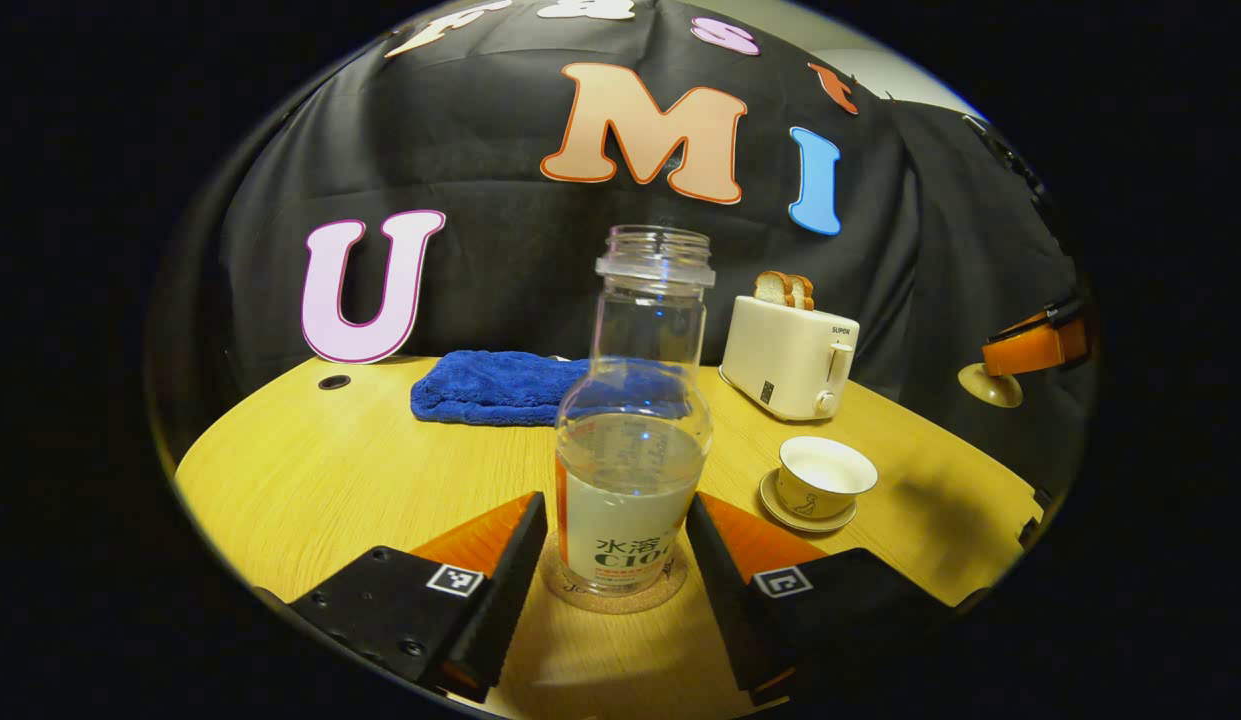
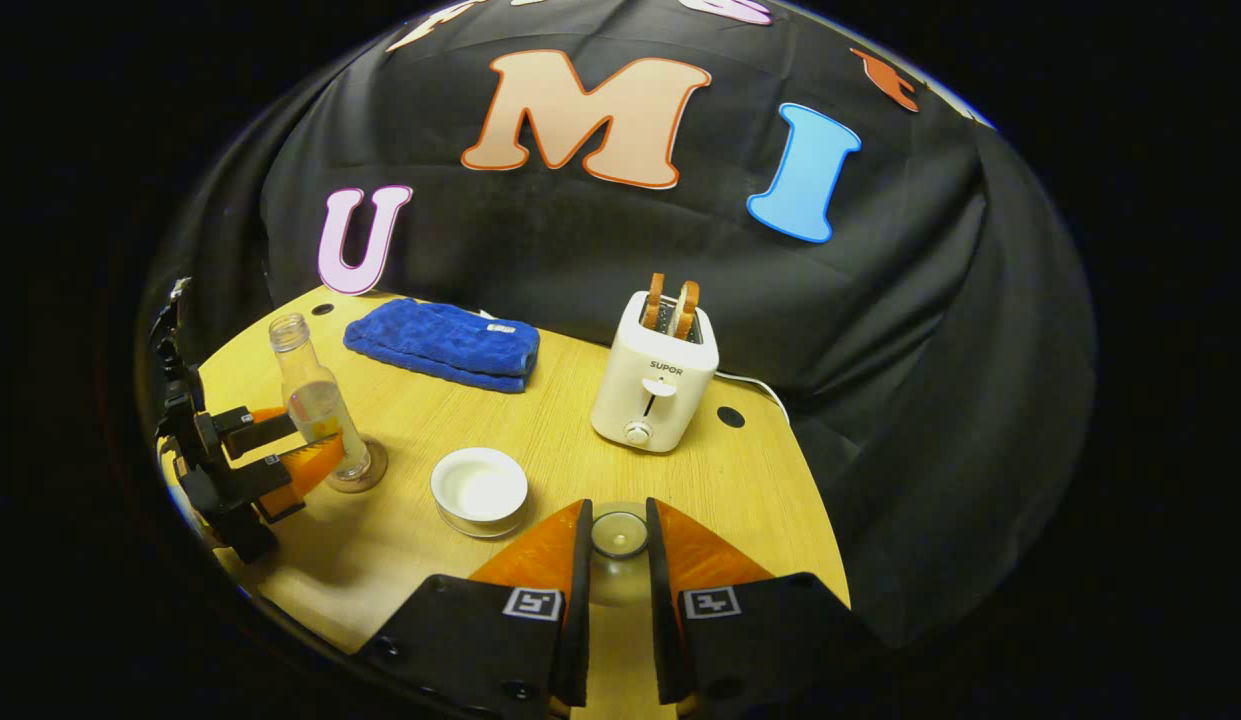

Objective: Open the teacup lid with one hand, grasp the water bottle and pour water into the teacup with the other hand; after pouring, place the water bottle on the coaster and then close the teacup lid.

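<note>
Left tongs: spread, flanking the clear, uncapped glass water bottle standing on its round cork coaster; apparently released.
Right tongs: pinching the small cream teacup lid, held clear.
White teacup: uncovered on bench, left of right tongs, awaiting lid.

Uncapped bottle upright on coaster

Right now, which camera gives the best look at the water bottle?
The left gripper view: the water bottle stands close and central on its coaster, water level plain. The right gripper view shows it small, far off at the table's left edge.
</note>
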Demonstrator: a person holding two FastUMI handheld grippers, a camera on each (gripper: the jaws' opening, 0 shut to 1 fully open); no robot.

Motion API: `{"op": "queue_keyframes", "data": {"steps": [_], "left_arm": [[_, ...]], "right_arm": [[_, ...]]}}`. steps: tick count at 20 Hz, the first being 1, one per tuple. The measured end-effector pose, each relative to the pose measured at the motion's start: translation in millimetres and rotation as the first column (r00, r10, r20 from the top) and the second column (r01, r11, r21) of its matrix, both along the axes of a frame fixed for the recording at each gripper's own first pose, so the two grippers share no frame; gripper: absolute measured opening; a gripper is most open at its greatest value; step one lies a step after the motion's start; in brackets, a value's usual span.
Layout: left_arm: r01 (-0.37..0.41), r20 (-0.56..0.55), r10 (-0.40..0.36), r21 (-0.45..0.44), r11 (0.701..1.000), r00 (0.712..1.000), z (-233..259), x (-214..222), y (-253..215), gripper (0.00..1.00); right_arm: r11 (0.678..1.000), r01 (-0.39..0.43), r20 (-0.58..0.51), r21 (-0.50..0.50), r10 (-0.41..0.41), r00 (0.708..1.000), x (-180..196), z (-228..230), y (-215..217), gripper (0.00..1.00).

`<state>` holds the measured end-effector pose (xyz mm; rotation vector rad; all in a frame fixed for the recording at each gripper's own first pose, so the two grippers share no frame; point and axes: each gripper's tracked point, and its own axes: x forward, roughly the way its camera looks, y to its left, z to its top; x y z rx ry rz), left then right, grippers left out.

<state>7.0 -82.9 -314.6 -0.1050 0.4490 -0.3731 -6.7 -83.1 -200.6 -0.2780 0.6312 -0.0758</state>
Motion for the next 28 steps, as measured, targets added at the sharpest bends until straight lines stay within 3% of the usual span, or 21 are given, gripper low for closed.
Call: {"op": "queue_keyframes", "data": {"steps": [2,6,13,17,21,28], "left_arm": [[0.007,0.01,-0.007,0.006,1.0,1.0,0,1,2,0.74],[-0.003,0.022,0.002,0.059,0.998,1.0,1,6,11,0.7],[0.024,0.026,-0.031,0.256,0.966,0.999,4,11,25,0.68],[0.076,0.032,-0.096,0.387,0.919,0.995,10,12,25,0.69],[0.13,0.036,-0.175,0.528,0.839,0.984,13,16,15,0.7],[0.19,0.032,-0.279,0.659,0.727,0.96,19,22,-9,0.69]], "right_arm": [[1.0,-0.014,-0.006,-0.001,0.014,1.0,0,-3,6,0.3],[0.999,-0.033,-0.008,0.014,0.033,0.999,0,-4,13,0.31],[0.997,-0.03,0.017,0.066,0.029,0.999,-3,-7,7,0.31],[0.997,-0.021,0.039,0.079,0.018,0.999,-7,-5,-7,0.3],[0.992,0.011,0.046,0.124,-0.017,0.999,-13,-10,-26,0.3],[0.981,0.071,0.045,0.181,-0.081,0.996,-29,-17,-65,0.3]]}}
